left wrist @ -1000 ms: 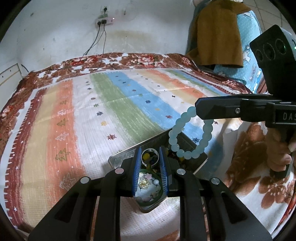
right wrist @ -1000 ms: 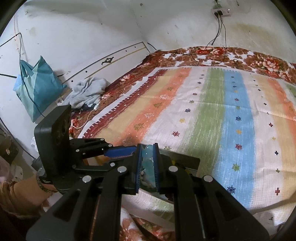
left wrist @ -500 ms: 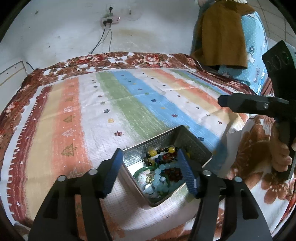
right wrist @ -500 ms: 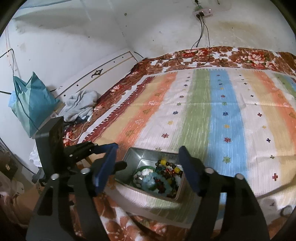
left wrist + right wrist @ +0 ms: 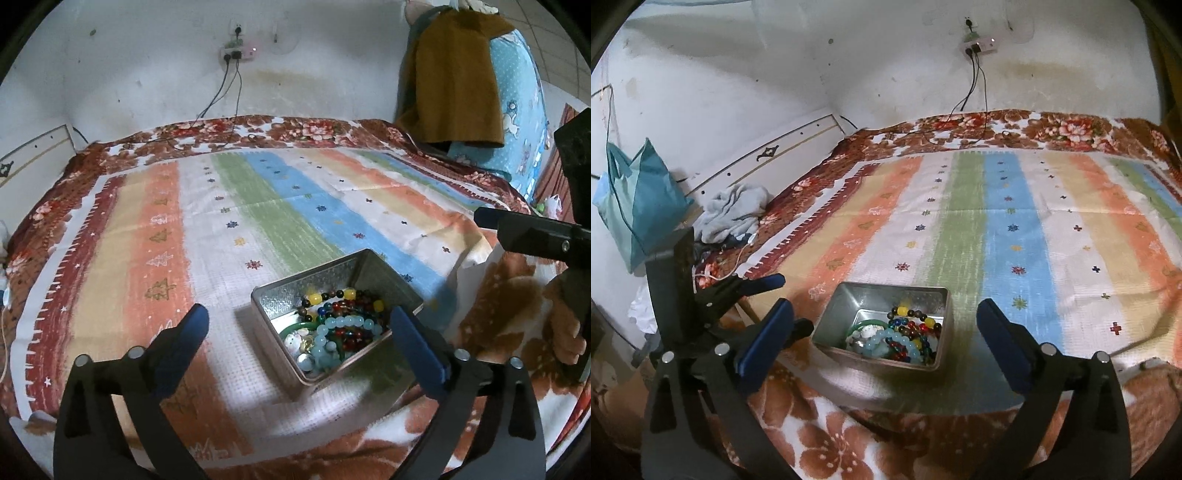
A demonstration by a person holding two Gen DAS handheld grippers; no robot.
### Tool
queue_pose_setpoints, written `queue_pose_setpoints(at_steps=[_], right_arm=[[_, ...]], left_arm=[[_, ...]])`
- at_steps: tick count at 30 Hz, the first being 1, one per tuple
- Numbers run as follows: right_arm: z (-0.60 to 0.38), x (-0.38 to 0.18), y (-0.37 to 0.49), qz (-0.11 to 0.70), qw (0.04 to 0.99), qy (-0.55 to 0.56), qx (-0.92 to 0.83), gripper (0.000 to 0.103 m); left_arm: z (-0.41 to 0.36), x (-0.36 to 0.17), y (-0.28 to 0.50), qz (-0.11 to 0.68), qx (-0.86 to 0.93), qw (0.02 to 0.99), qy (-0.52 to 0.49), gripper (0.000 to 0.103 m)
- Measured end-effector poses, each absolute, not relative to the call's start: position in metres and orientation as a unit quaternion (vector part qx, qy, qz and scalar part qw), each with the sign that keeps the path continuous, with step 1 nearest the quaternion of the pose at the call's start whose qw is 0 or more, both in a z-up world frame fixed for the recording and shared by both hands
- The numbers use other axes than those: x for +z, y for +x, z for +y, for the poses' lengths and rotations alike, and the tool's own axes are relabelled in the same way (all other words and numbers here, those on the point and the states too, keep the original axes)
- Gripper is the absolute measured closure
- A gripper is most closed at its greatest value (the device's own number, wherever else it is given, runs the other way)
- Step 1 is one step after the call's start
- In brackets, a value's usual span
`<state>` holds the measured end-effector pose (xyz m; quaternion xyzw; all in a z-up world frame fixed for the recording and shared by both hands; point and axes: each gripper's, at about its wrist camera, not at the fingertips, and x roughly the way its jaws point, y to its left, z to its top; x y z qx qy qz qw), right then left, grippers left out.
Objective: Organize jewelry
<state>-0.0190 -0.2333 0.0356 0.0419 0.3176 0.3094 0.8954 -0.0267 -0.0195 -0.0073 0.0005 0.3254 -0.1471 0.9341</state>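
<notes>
A silver metal tin (image 5: 280, 295) (image 5: 831, 310) sits on the striped cloth near the bed's front edge. It holds a pale blue bead bracelet (image 5: 332, 328) (image 5: 882, 341), a green bangle (image 5: 295, 326), dark and yellow bead strands (image 5: 343, 297) (image 5: 916, 321) and small charms. My left gripper (image 5: 301, 325) is open and empty, its jaws spread wide on either side of the tin, above it. My right gripper (image 5: 884, 321) is open and empty too, also astride the tin. Each gripper shows in the other's view, the right (image 5: 532, 232) and the left (image 5: 713, 295).
A striped cloth (image 5: 258, 206) covers a floral blanket (image 5: 831, 435) on the bed. A wall socket with cables (image 5: 236, 55) is behind. Brown and blue fabric (image 5: 461, 74) hangs at the right. A teal bag (image 5: 635, 199) and crumpled cloth (image 5: 735, 210) lie left.
One second ago both grippers were shut, the right holding the pale blue bracelet over the tin. The bracelet now lies in the tin. Both grippers have opened and pulled back.
</notes>
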Motion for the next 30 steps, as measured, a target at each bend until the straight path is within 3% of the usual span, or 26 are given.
queue_pose_setpoints(at_steps=[30], right_arm=[[-0.224,0.017,-0.042,0.330,0.905,0.008,0.269,0.005]], left_arm=[[-0.013,-0.008,-0.057,0.306,-0.100,0.947,-0.018,0.006]])
